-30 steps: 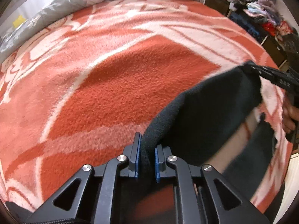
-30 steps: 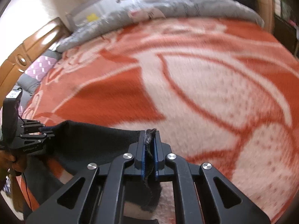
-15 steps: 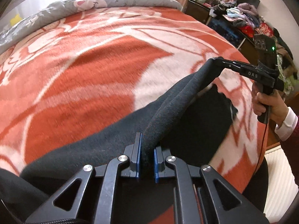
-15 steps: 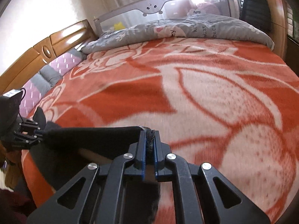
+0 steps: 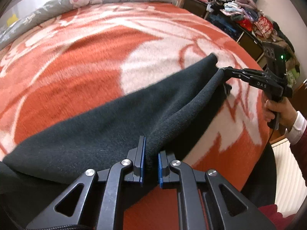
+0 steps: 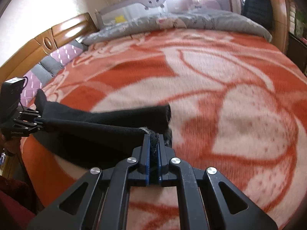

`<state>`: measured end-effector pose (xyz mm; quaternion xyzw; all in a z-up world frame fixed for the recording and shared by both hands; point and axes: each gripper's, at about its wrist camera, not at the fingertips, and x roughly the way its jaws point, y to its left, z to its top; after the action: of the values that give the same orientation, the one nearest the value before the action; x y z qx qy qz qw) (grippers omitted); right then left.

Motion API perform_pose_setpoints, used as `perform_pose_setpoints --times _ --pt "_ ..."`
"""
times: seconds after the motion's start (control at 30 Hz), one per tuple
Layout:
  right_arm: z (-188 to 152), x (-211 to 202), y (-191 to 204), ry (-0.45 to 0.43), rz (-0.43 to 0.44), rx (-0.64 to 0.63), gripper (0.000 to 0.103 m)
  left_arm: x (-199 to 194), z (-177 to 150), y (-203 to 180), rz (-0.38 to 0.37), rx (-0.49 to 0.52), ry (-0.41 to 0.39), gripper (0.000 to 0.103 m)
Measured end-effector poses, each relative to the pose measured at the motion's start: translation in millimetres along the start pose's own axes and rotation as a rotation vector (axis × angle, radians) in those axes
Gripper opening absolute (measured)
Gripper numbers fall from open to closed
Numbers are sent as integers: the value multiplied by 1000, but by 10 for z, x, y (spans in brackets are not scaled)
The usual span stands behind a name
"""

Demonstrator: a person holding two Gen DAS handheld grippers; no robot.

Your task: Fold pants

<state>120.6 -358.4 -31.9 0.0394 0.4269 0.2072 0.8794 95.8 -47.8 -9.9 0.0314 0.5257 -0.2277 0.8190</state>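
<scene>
The black fleece pants (image 5: 107, 134) hang stretched above the near part of the bed, held up along one edge between the two tongs while the lower layer drapes onto the orange-and-white floral blanket (image 5: 80, 61). The left tongs (image 5: 150, 164) pinch a bunched fold of the fabric between blue-padded fingers. The right tongs (image 6: 153, 153) are pressed together on the other end of the same edge, with a frayed bit of cloth poking up between the pads. A gray printed quilt (image 6: 201, 22) lies across the far side of the bed, against a wooden headboard (image 6: 38, 44).
</scene>
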Motion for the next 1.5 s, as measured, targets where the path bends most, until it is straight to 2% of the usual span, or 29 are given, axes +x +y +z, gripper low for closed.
perform_pose_setpoints --times 0.13,0.17,0.2,0.23,0.27,0.3,0.43,0.53,0.7,0.77,0.9,1.17,1.3,1.5 --pt "-82 125 -62 65 -16 62 8 106 -87 -24 14 -14 31 15" --pt "-86 114 -53 65 -27 70 15 81 -98 -24 17 -29 27 17" --pt "-87 99 -39 68 -49 77 29 47 -106 -23 18 -43 23 23" --pt "-83 70 -27 75 -89 87 38 7 -116 -14 13 -56 20 27" --pt "-88 29 -7 68 -112 91 52 -40 -129 -5 9 -69 12 36" --pt "-106 -19 24 55 -121 94 56 -124 -167 19 13 -87 -8 45" --pt "-129 -285 127 -22 -123 121 56 -394 -333 136 32 -157 -55 50" --pt "-123 -417 312 -72 -94 122 56 -589 -528 346 39 -260 -75 57" --pt "-48 -380 877 -102 7 43 56 -872 -809 821 87 -450 -86 60" --pt "-1 -280 1118 -94 61 3 56 -961 -858 1017 105 -519 -85 64" --pt "67 -59 1666 -67 143 -113 56 -1139 -868 1513 131 -679 -74 65" --pt "136 481 2694 8 310 -298 56 -1286 -674 2188 157 -877 -57 67" --pt "164 763 3088 43 360 -377 56 -1218 -561 2405 232 -915 -18 69" --pt "241 1200 3452 88 365 -459 56 -1077 -617 2576 245 -964 12 69"
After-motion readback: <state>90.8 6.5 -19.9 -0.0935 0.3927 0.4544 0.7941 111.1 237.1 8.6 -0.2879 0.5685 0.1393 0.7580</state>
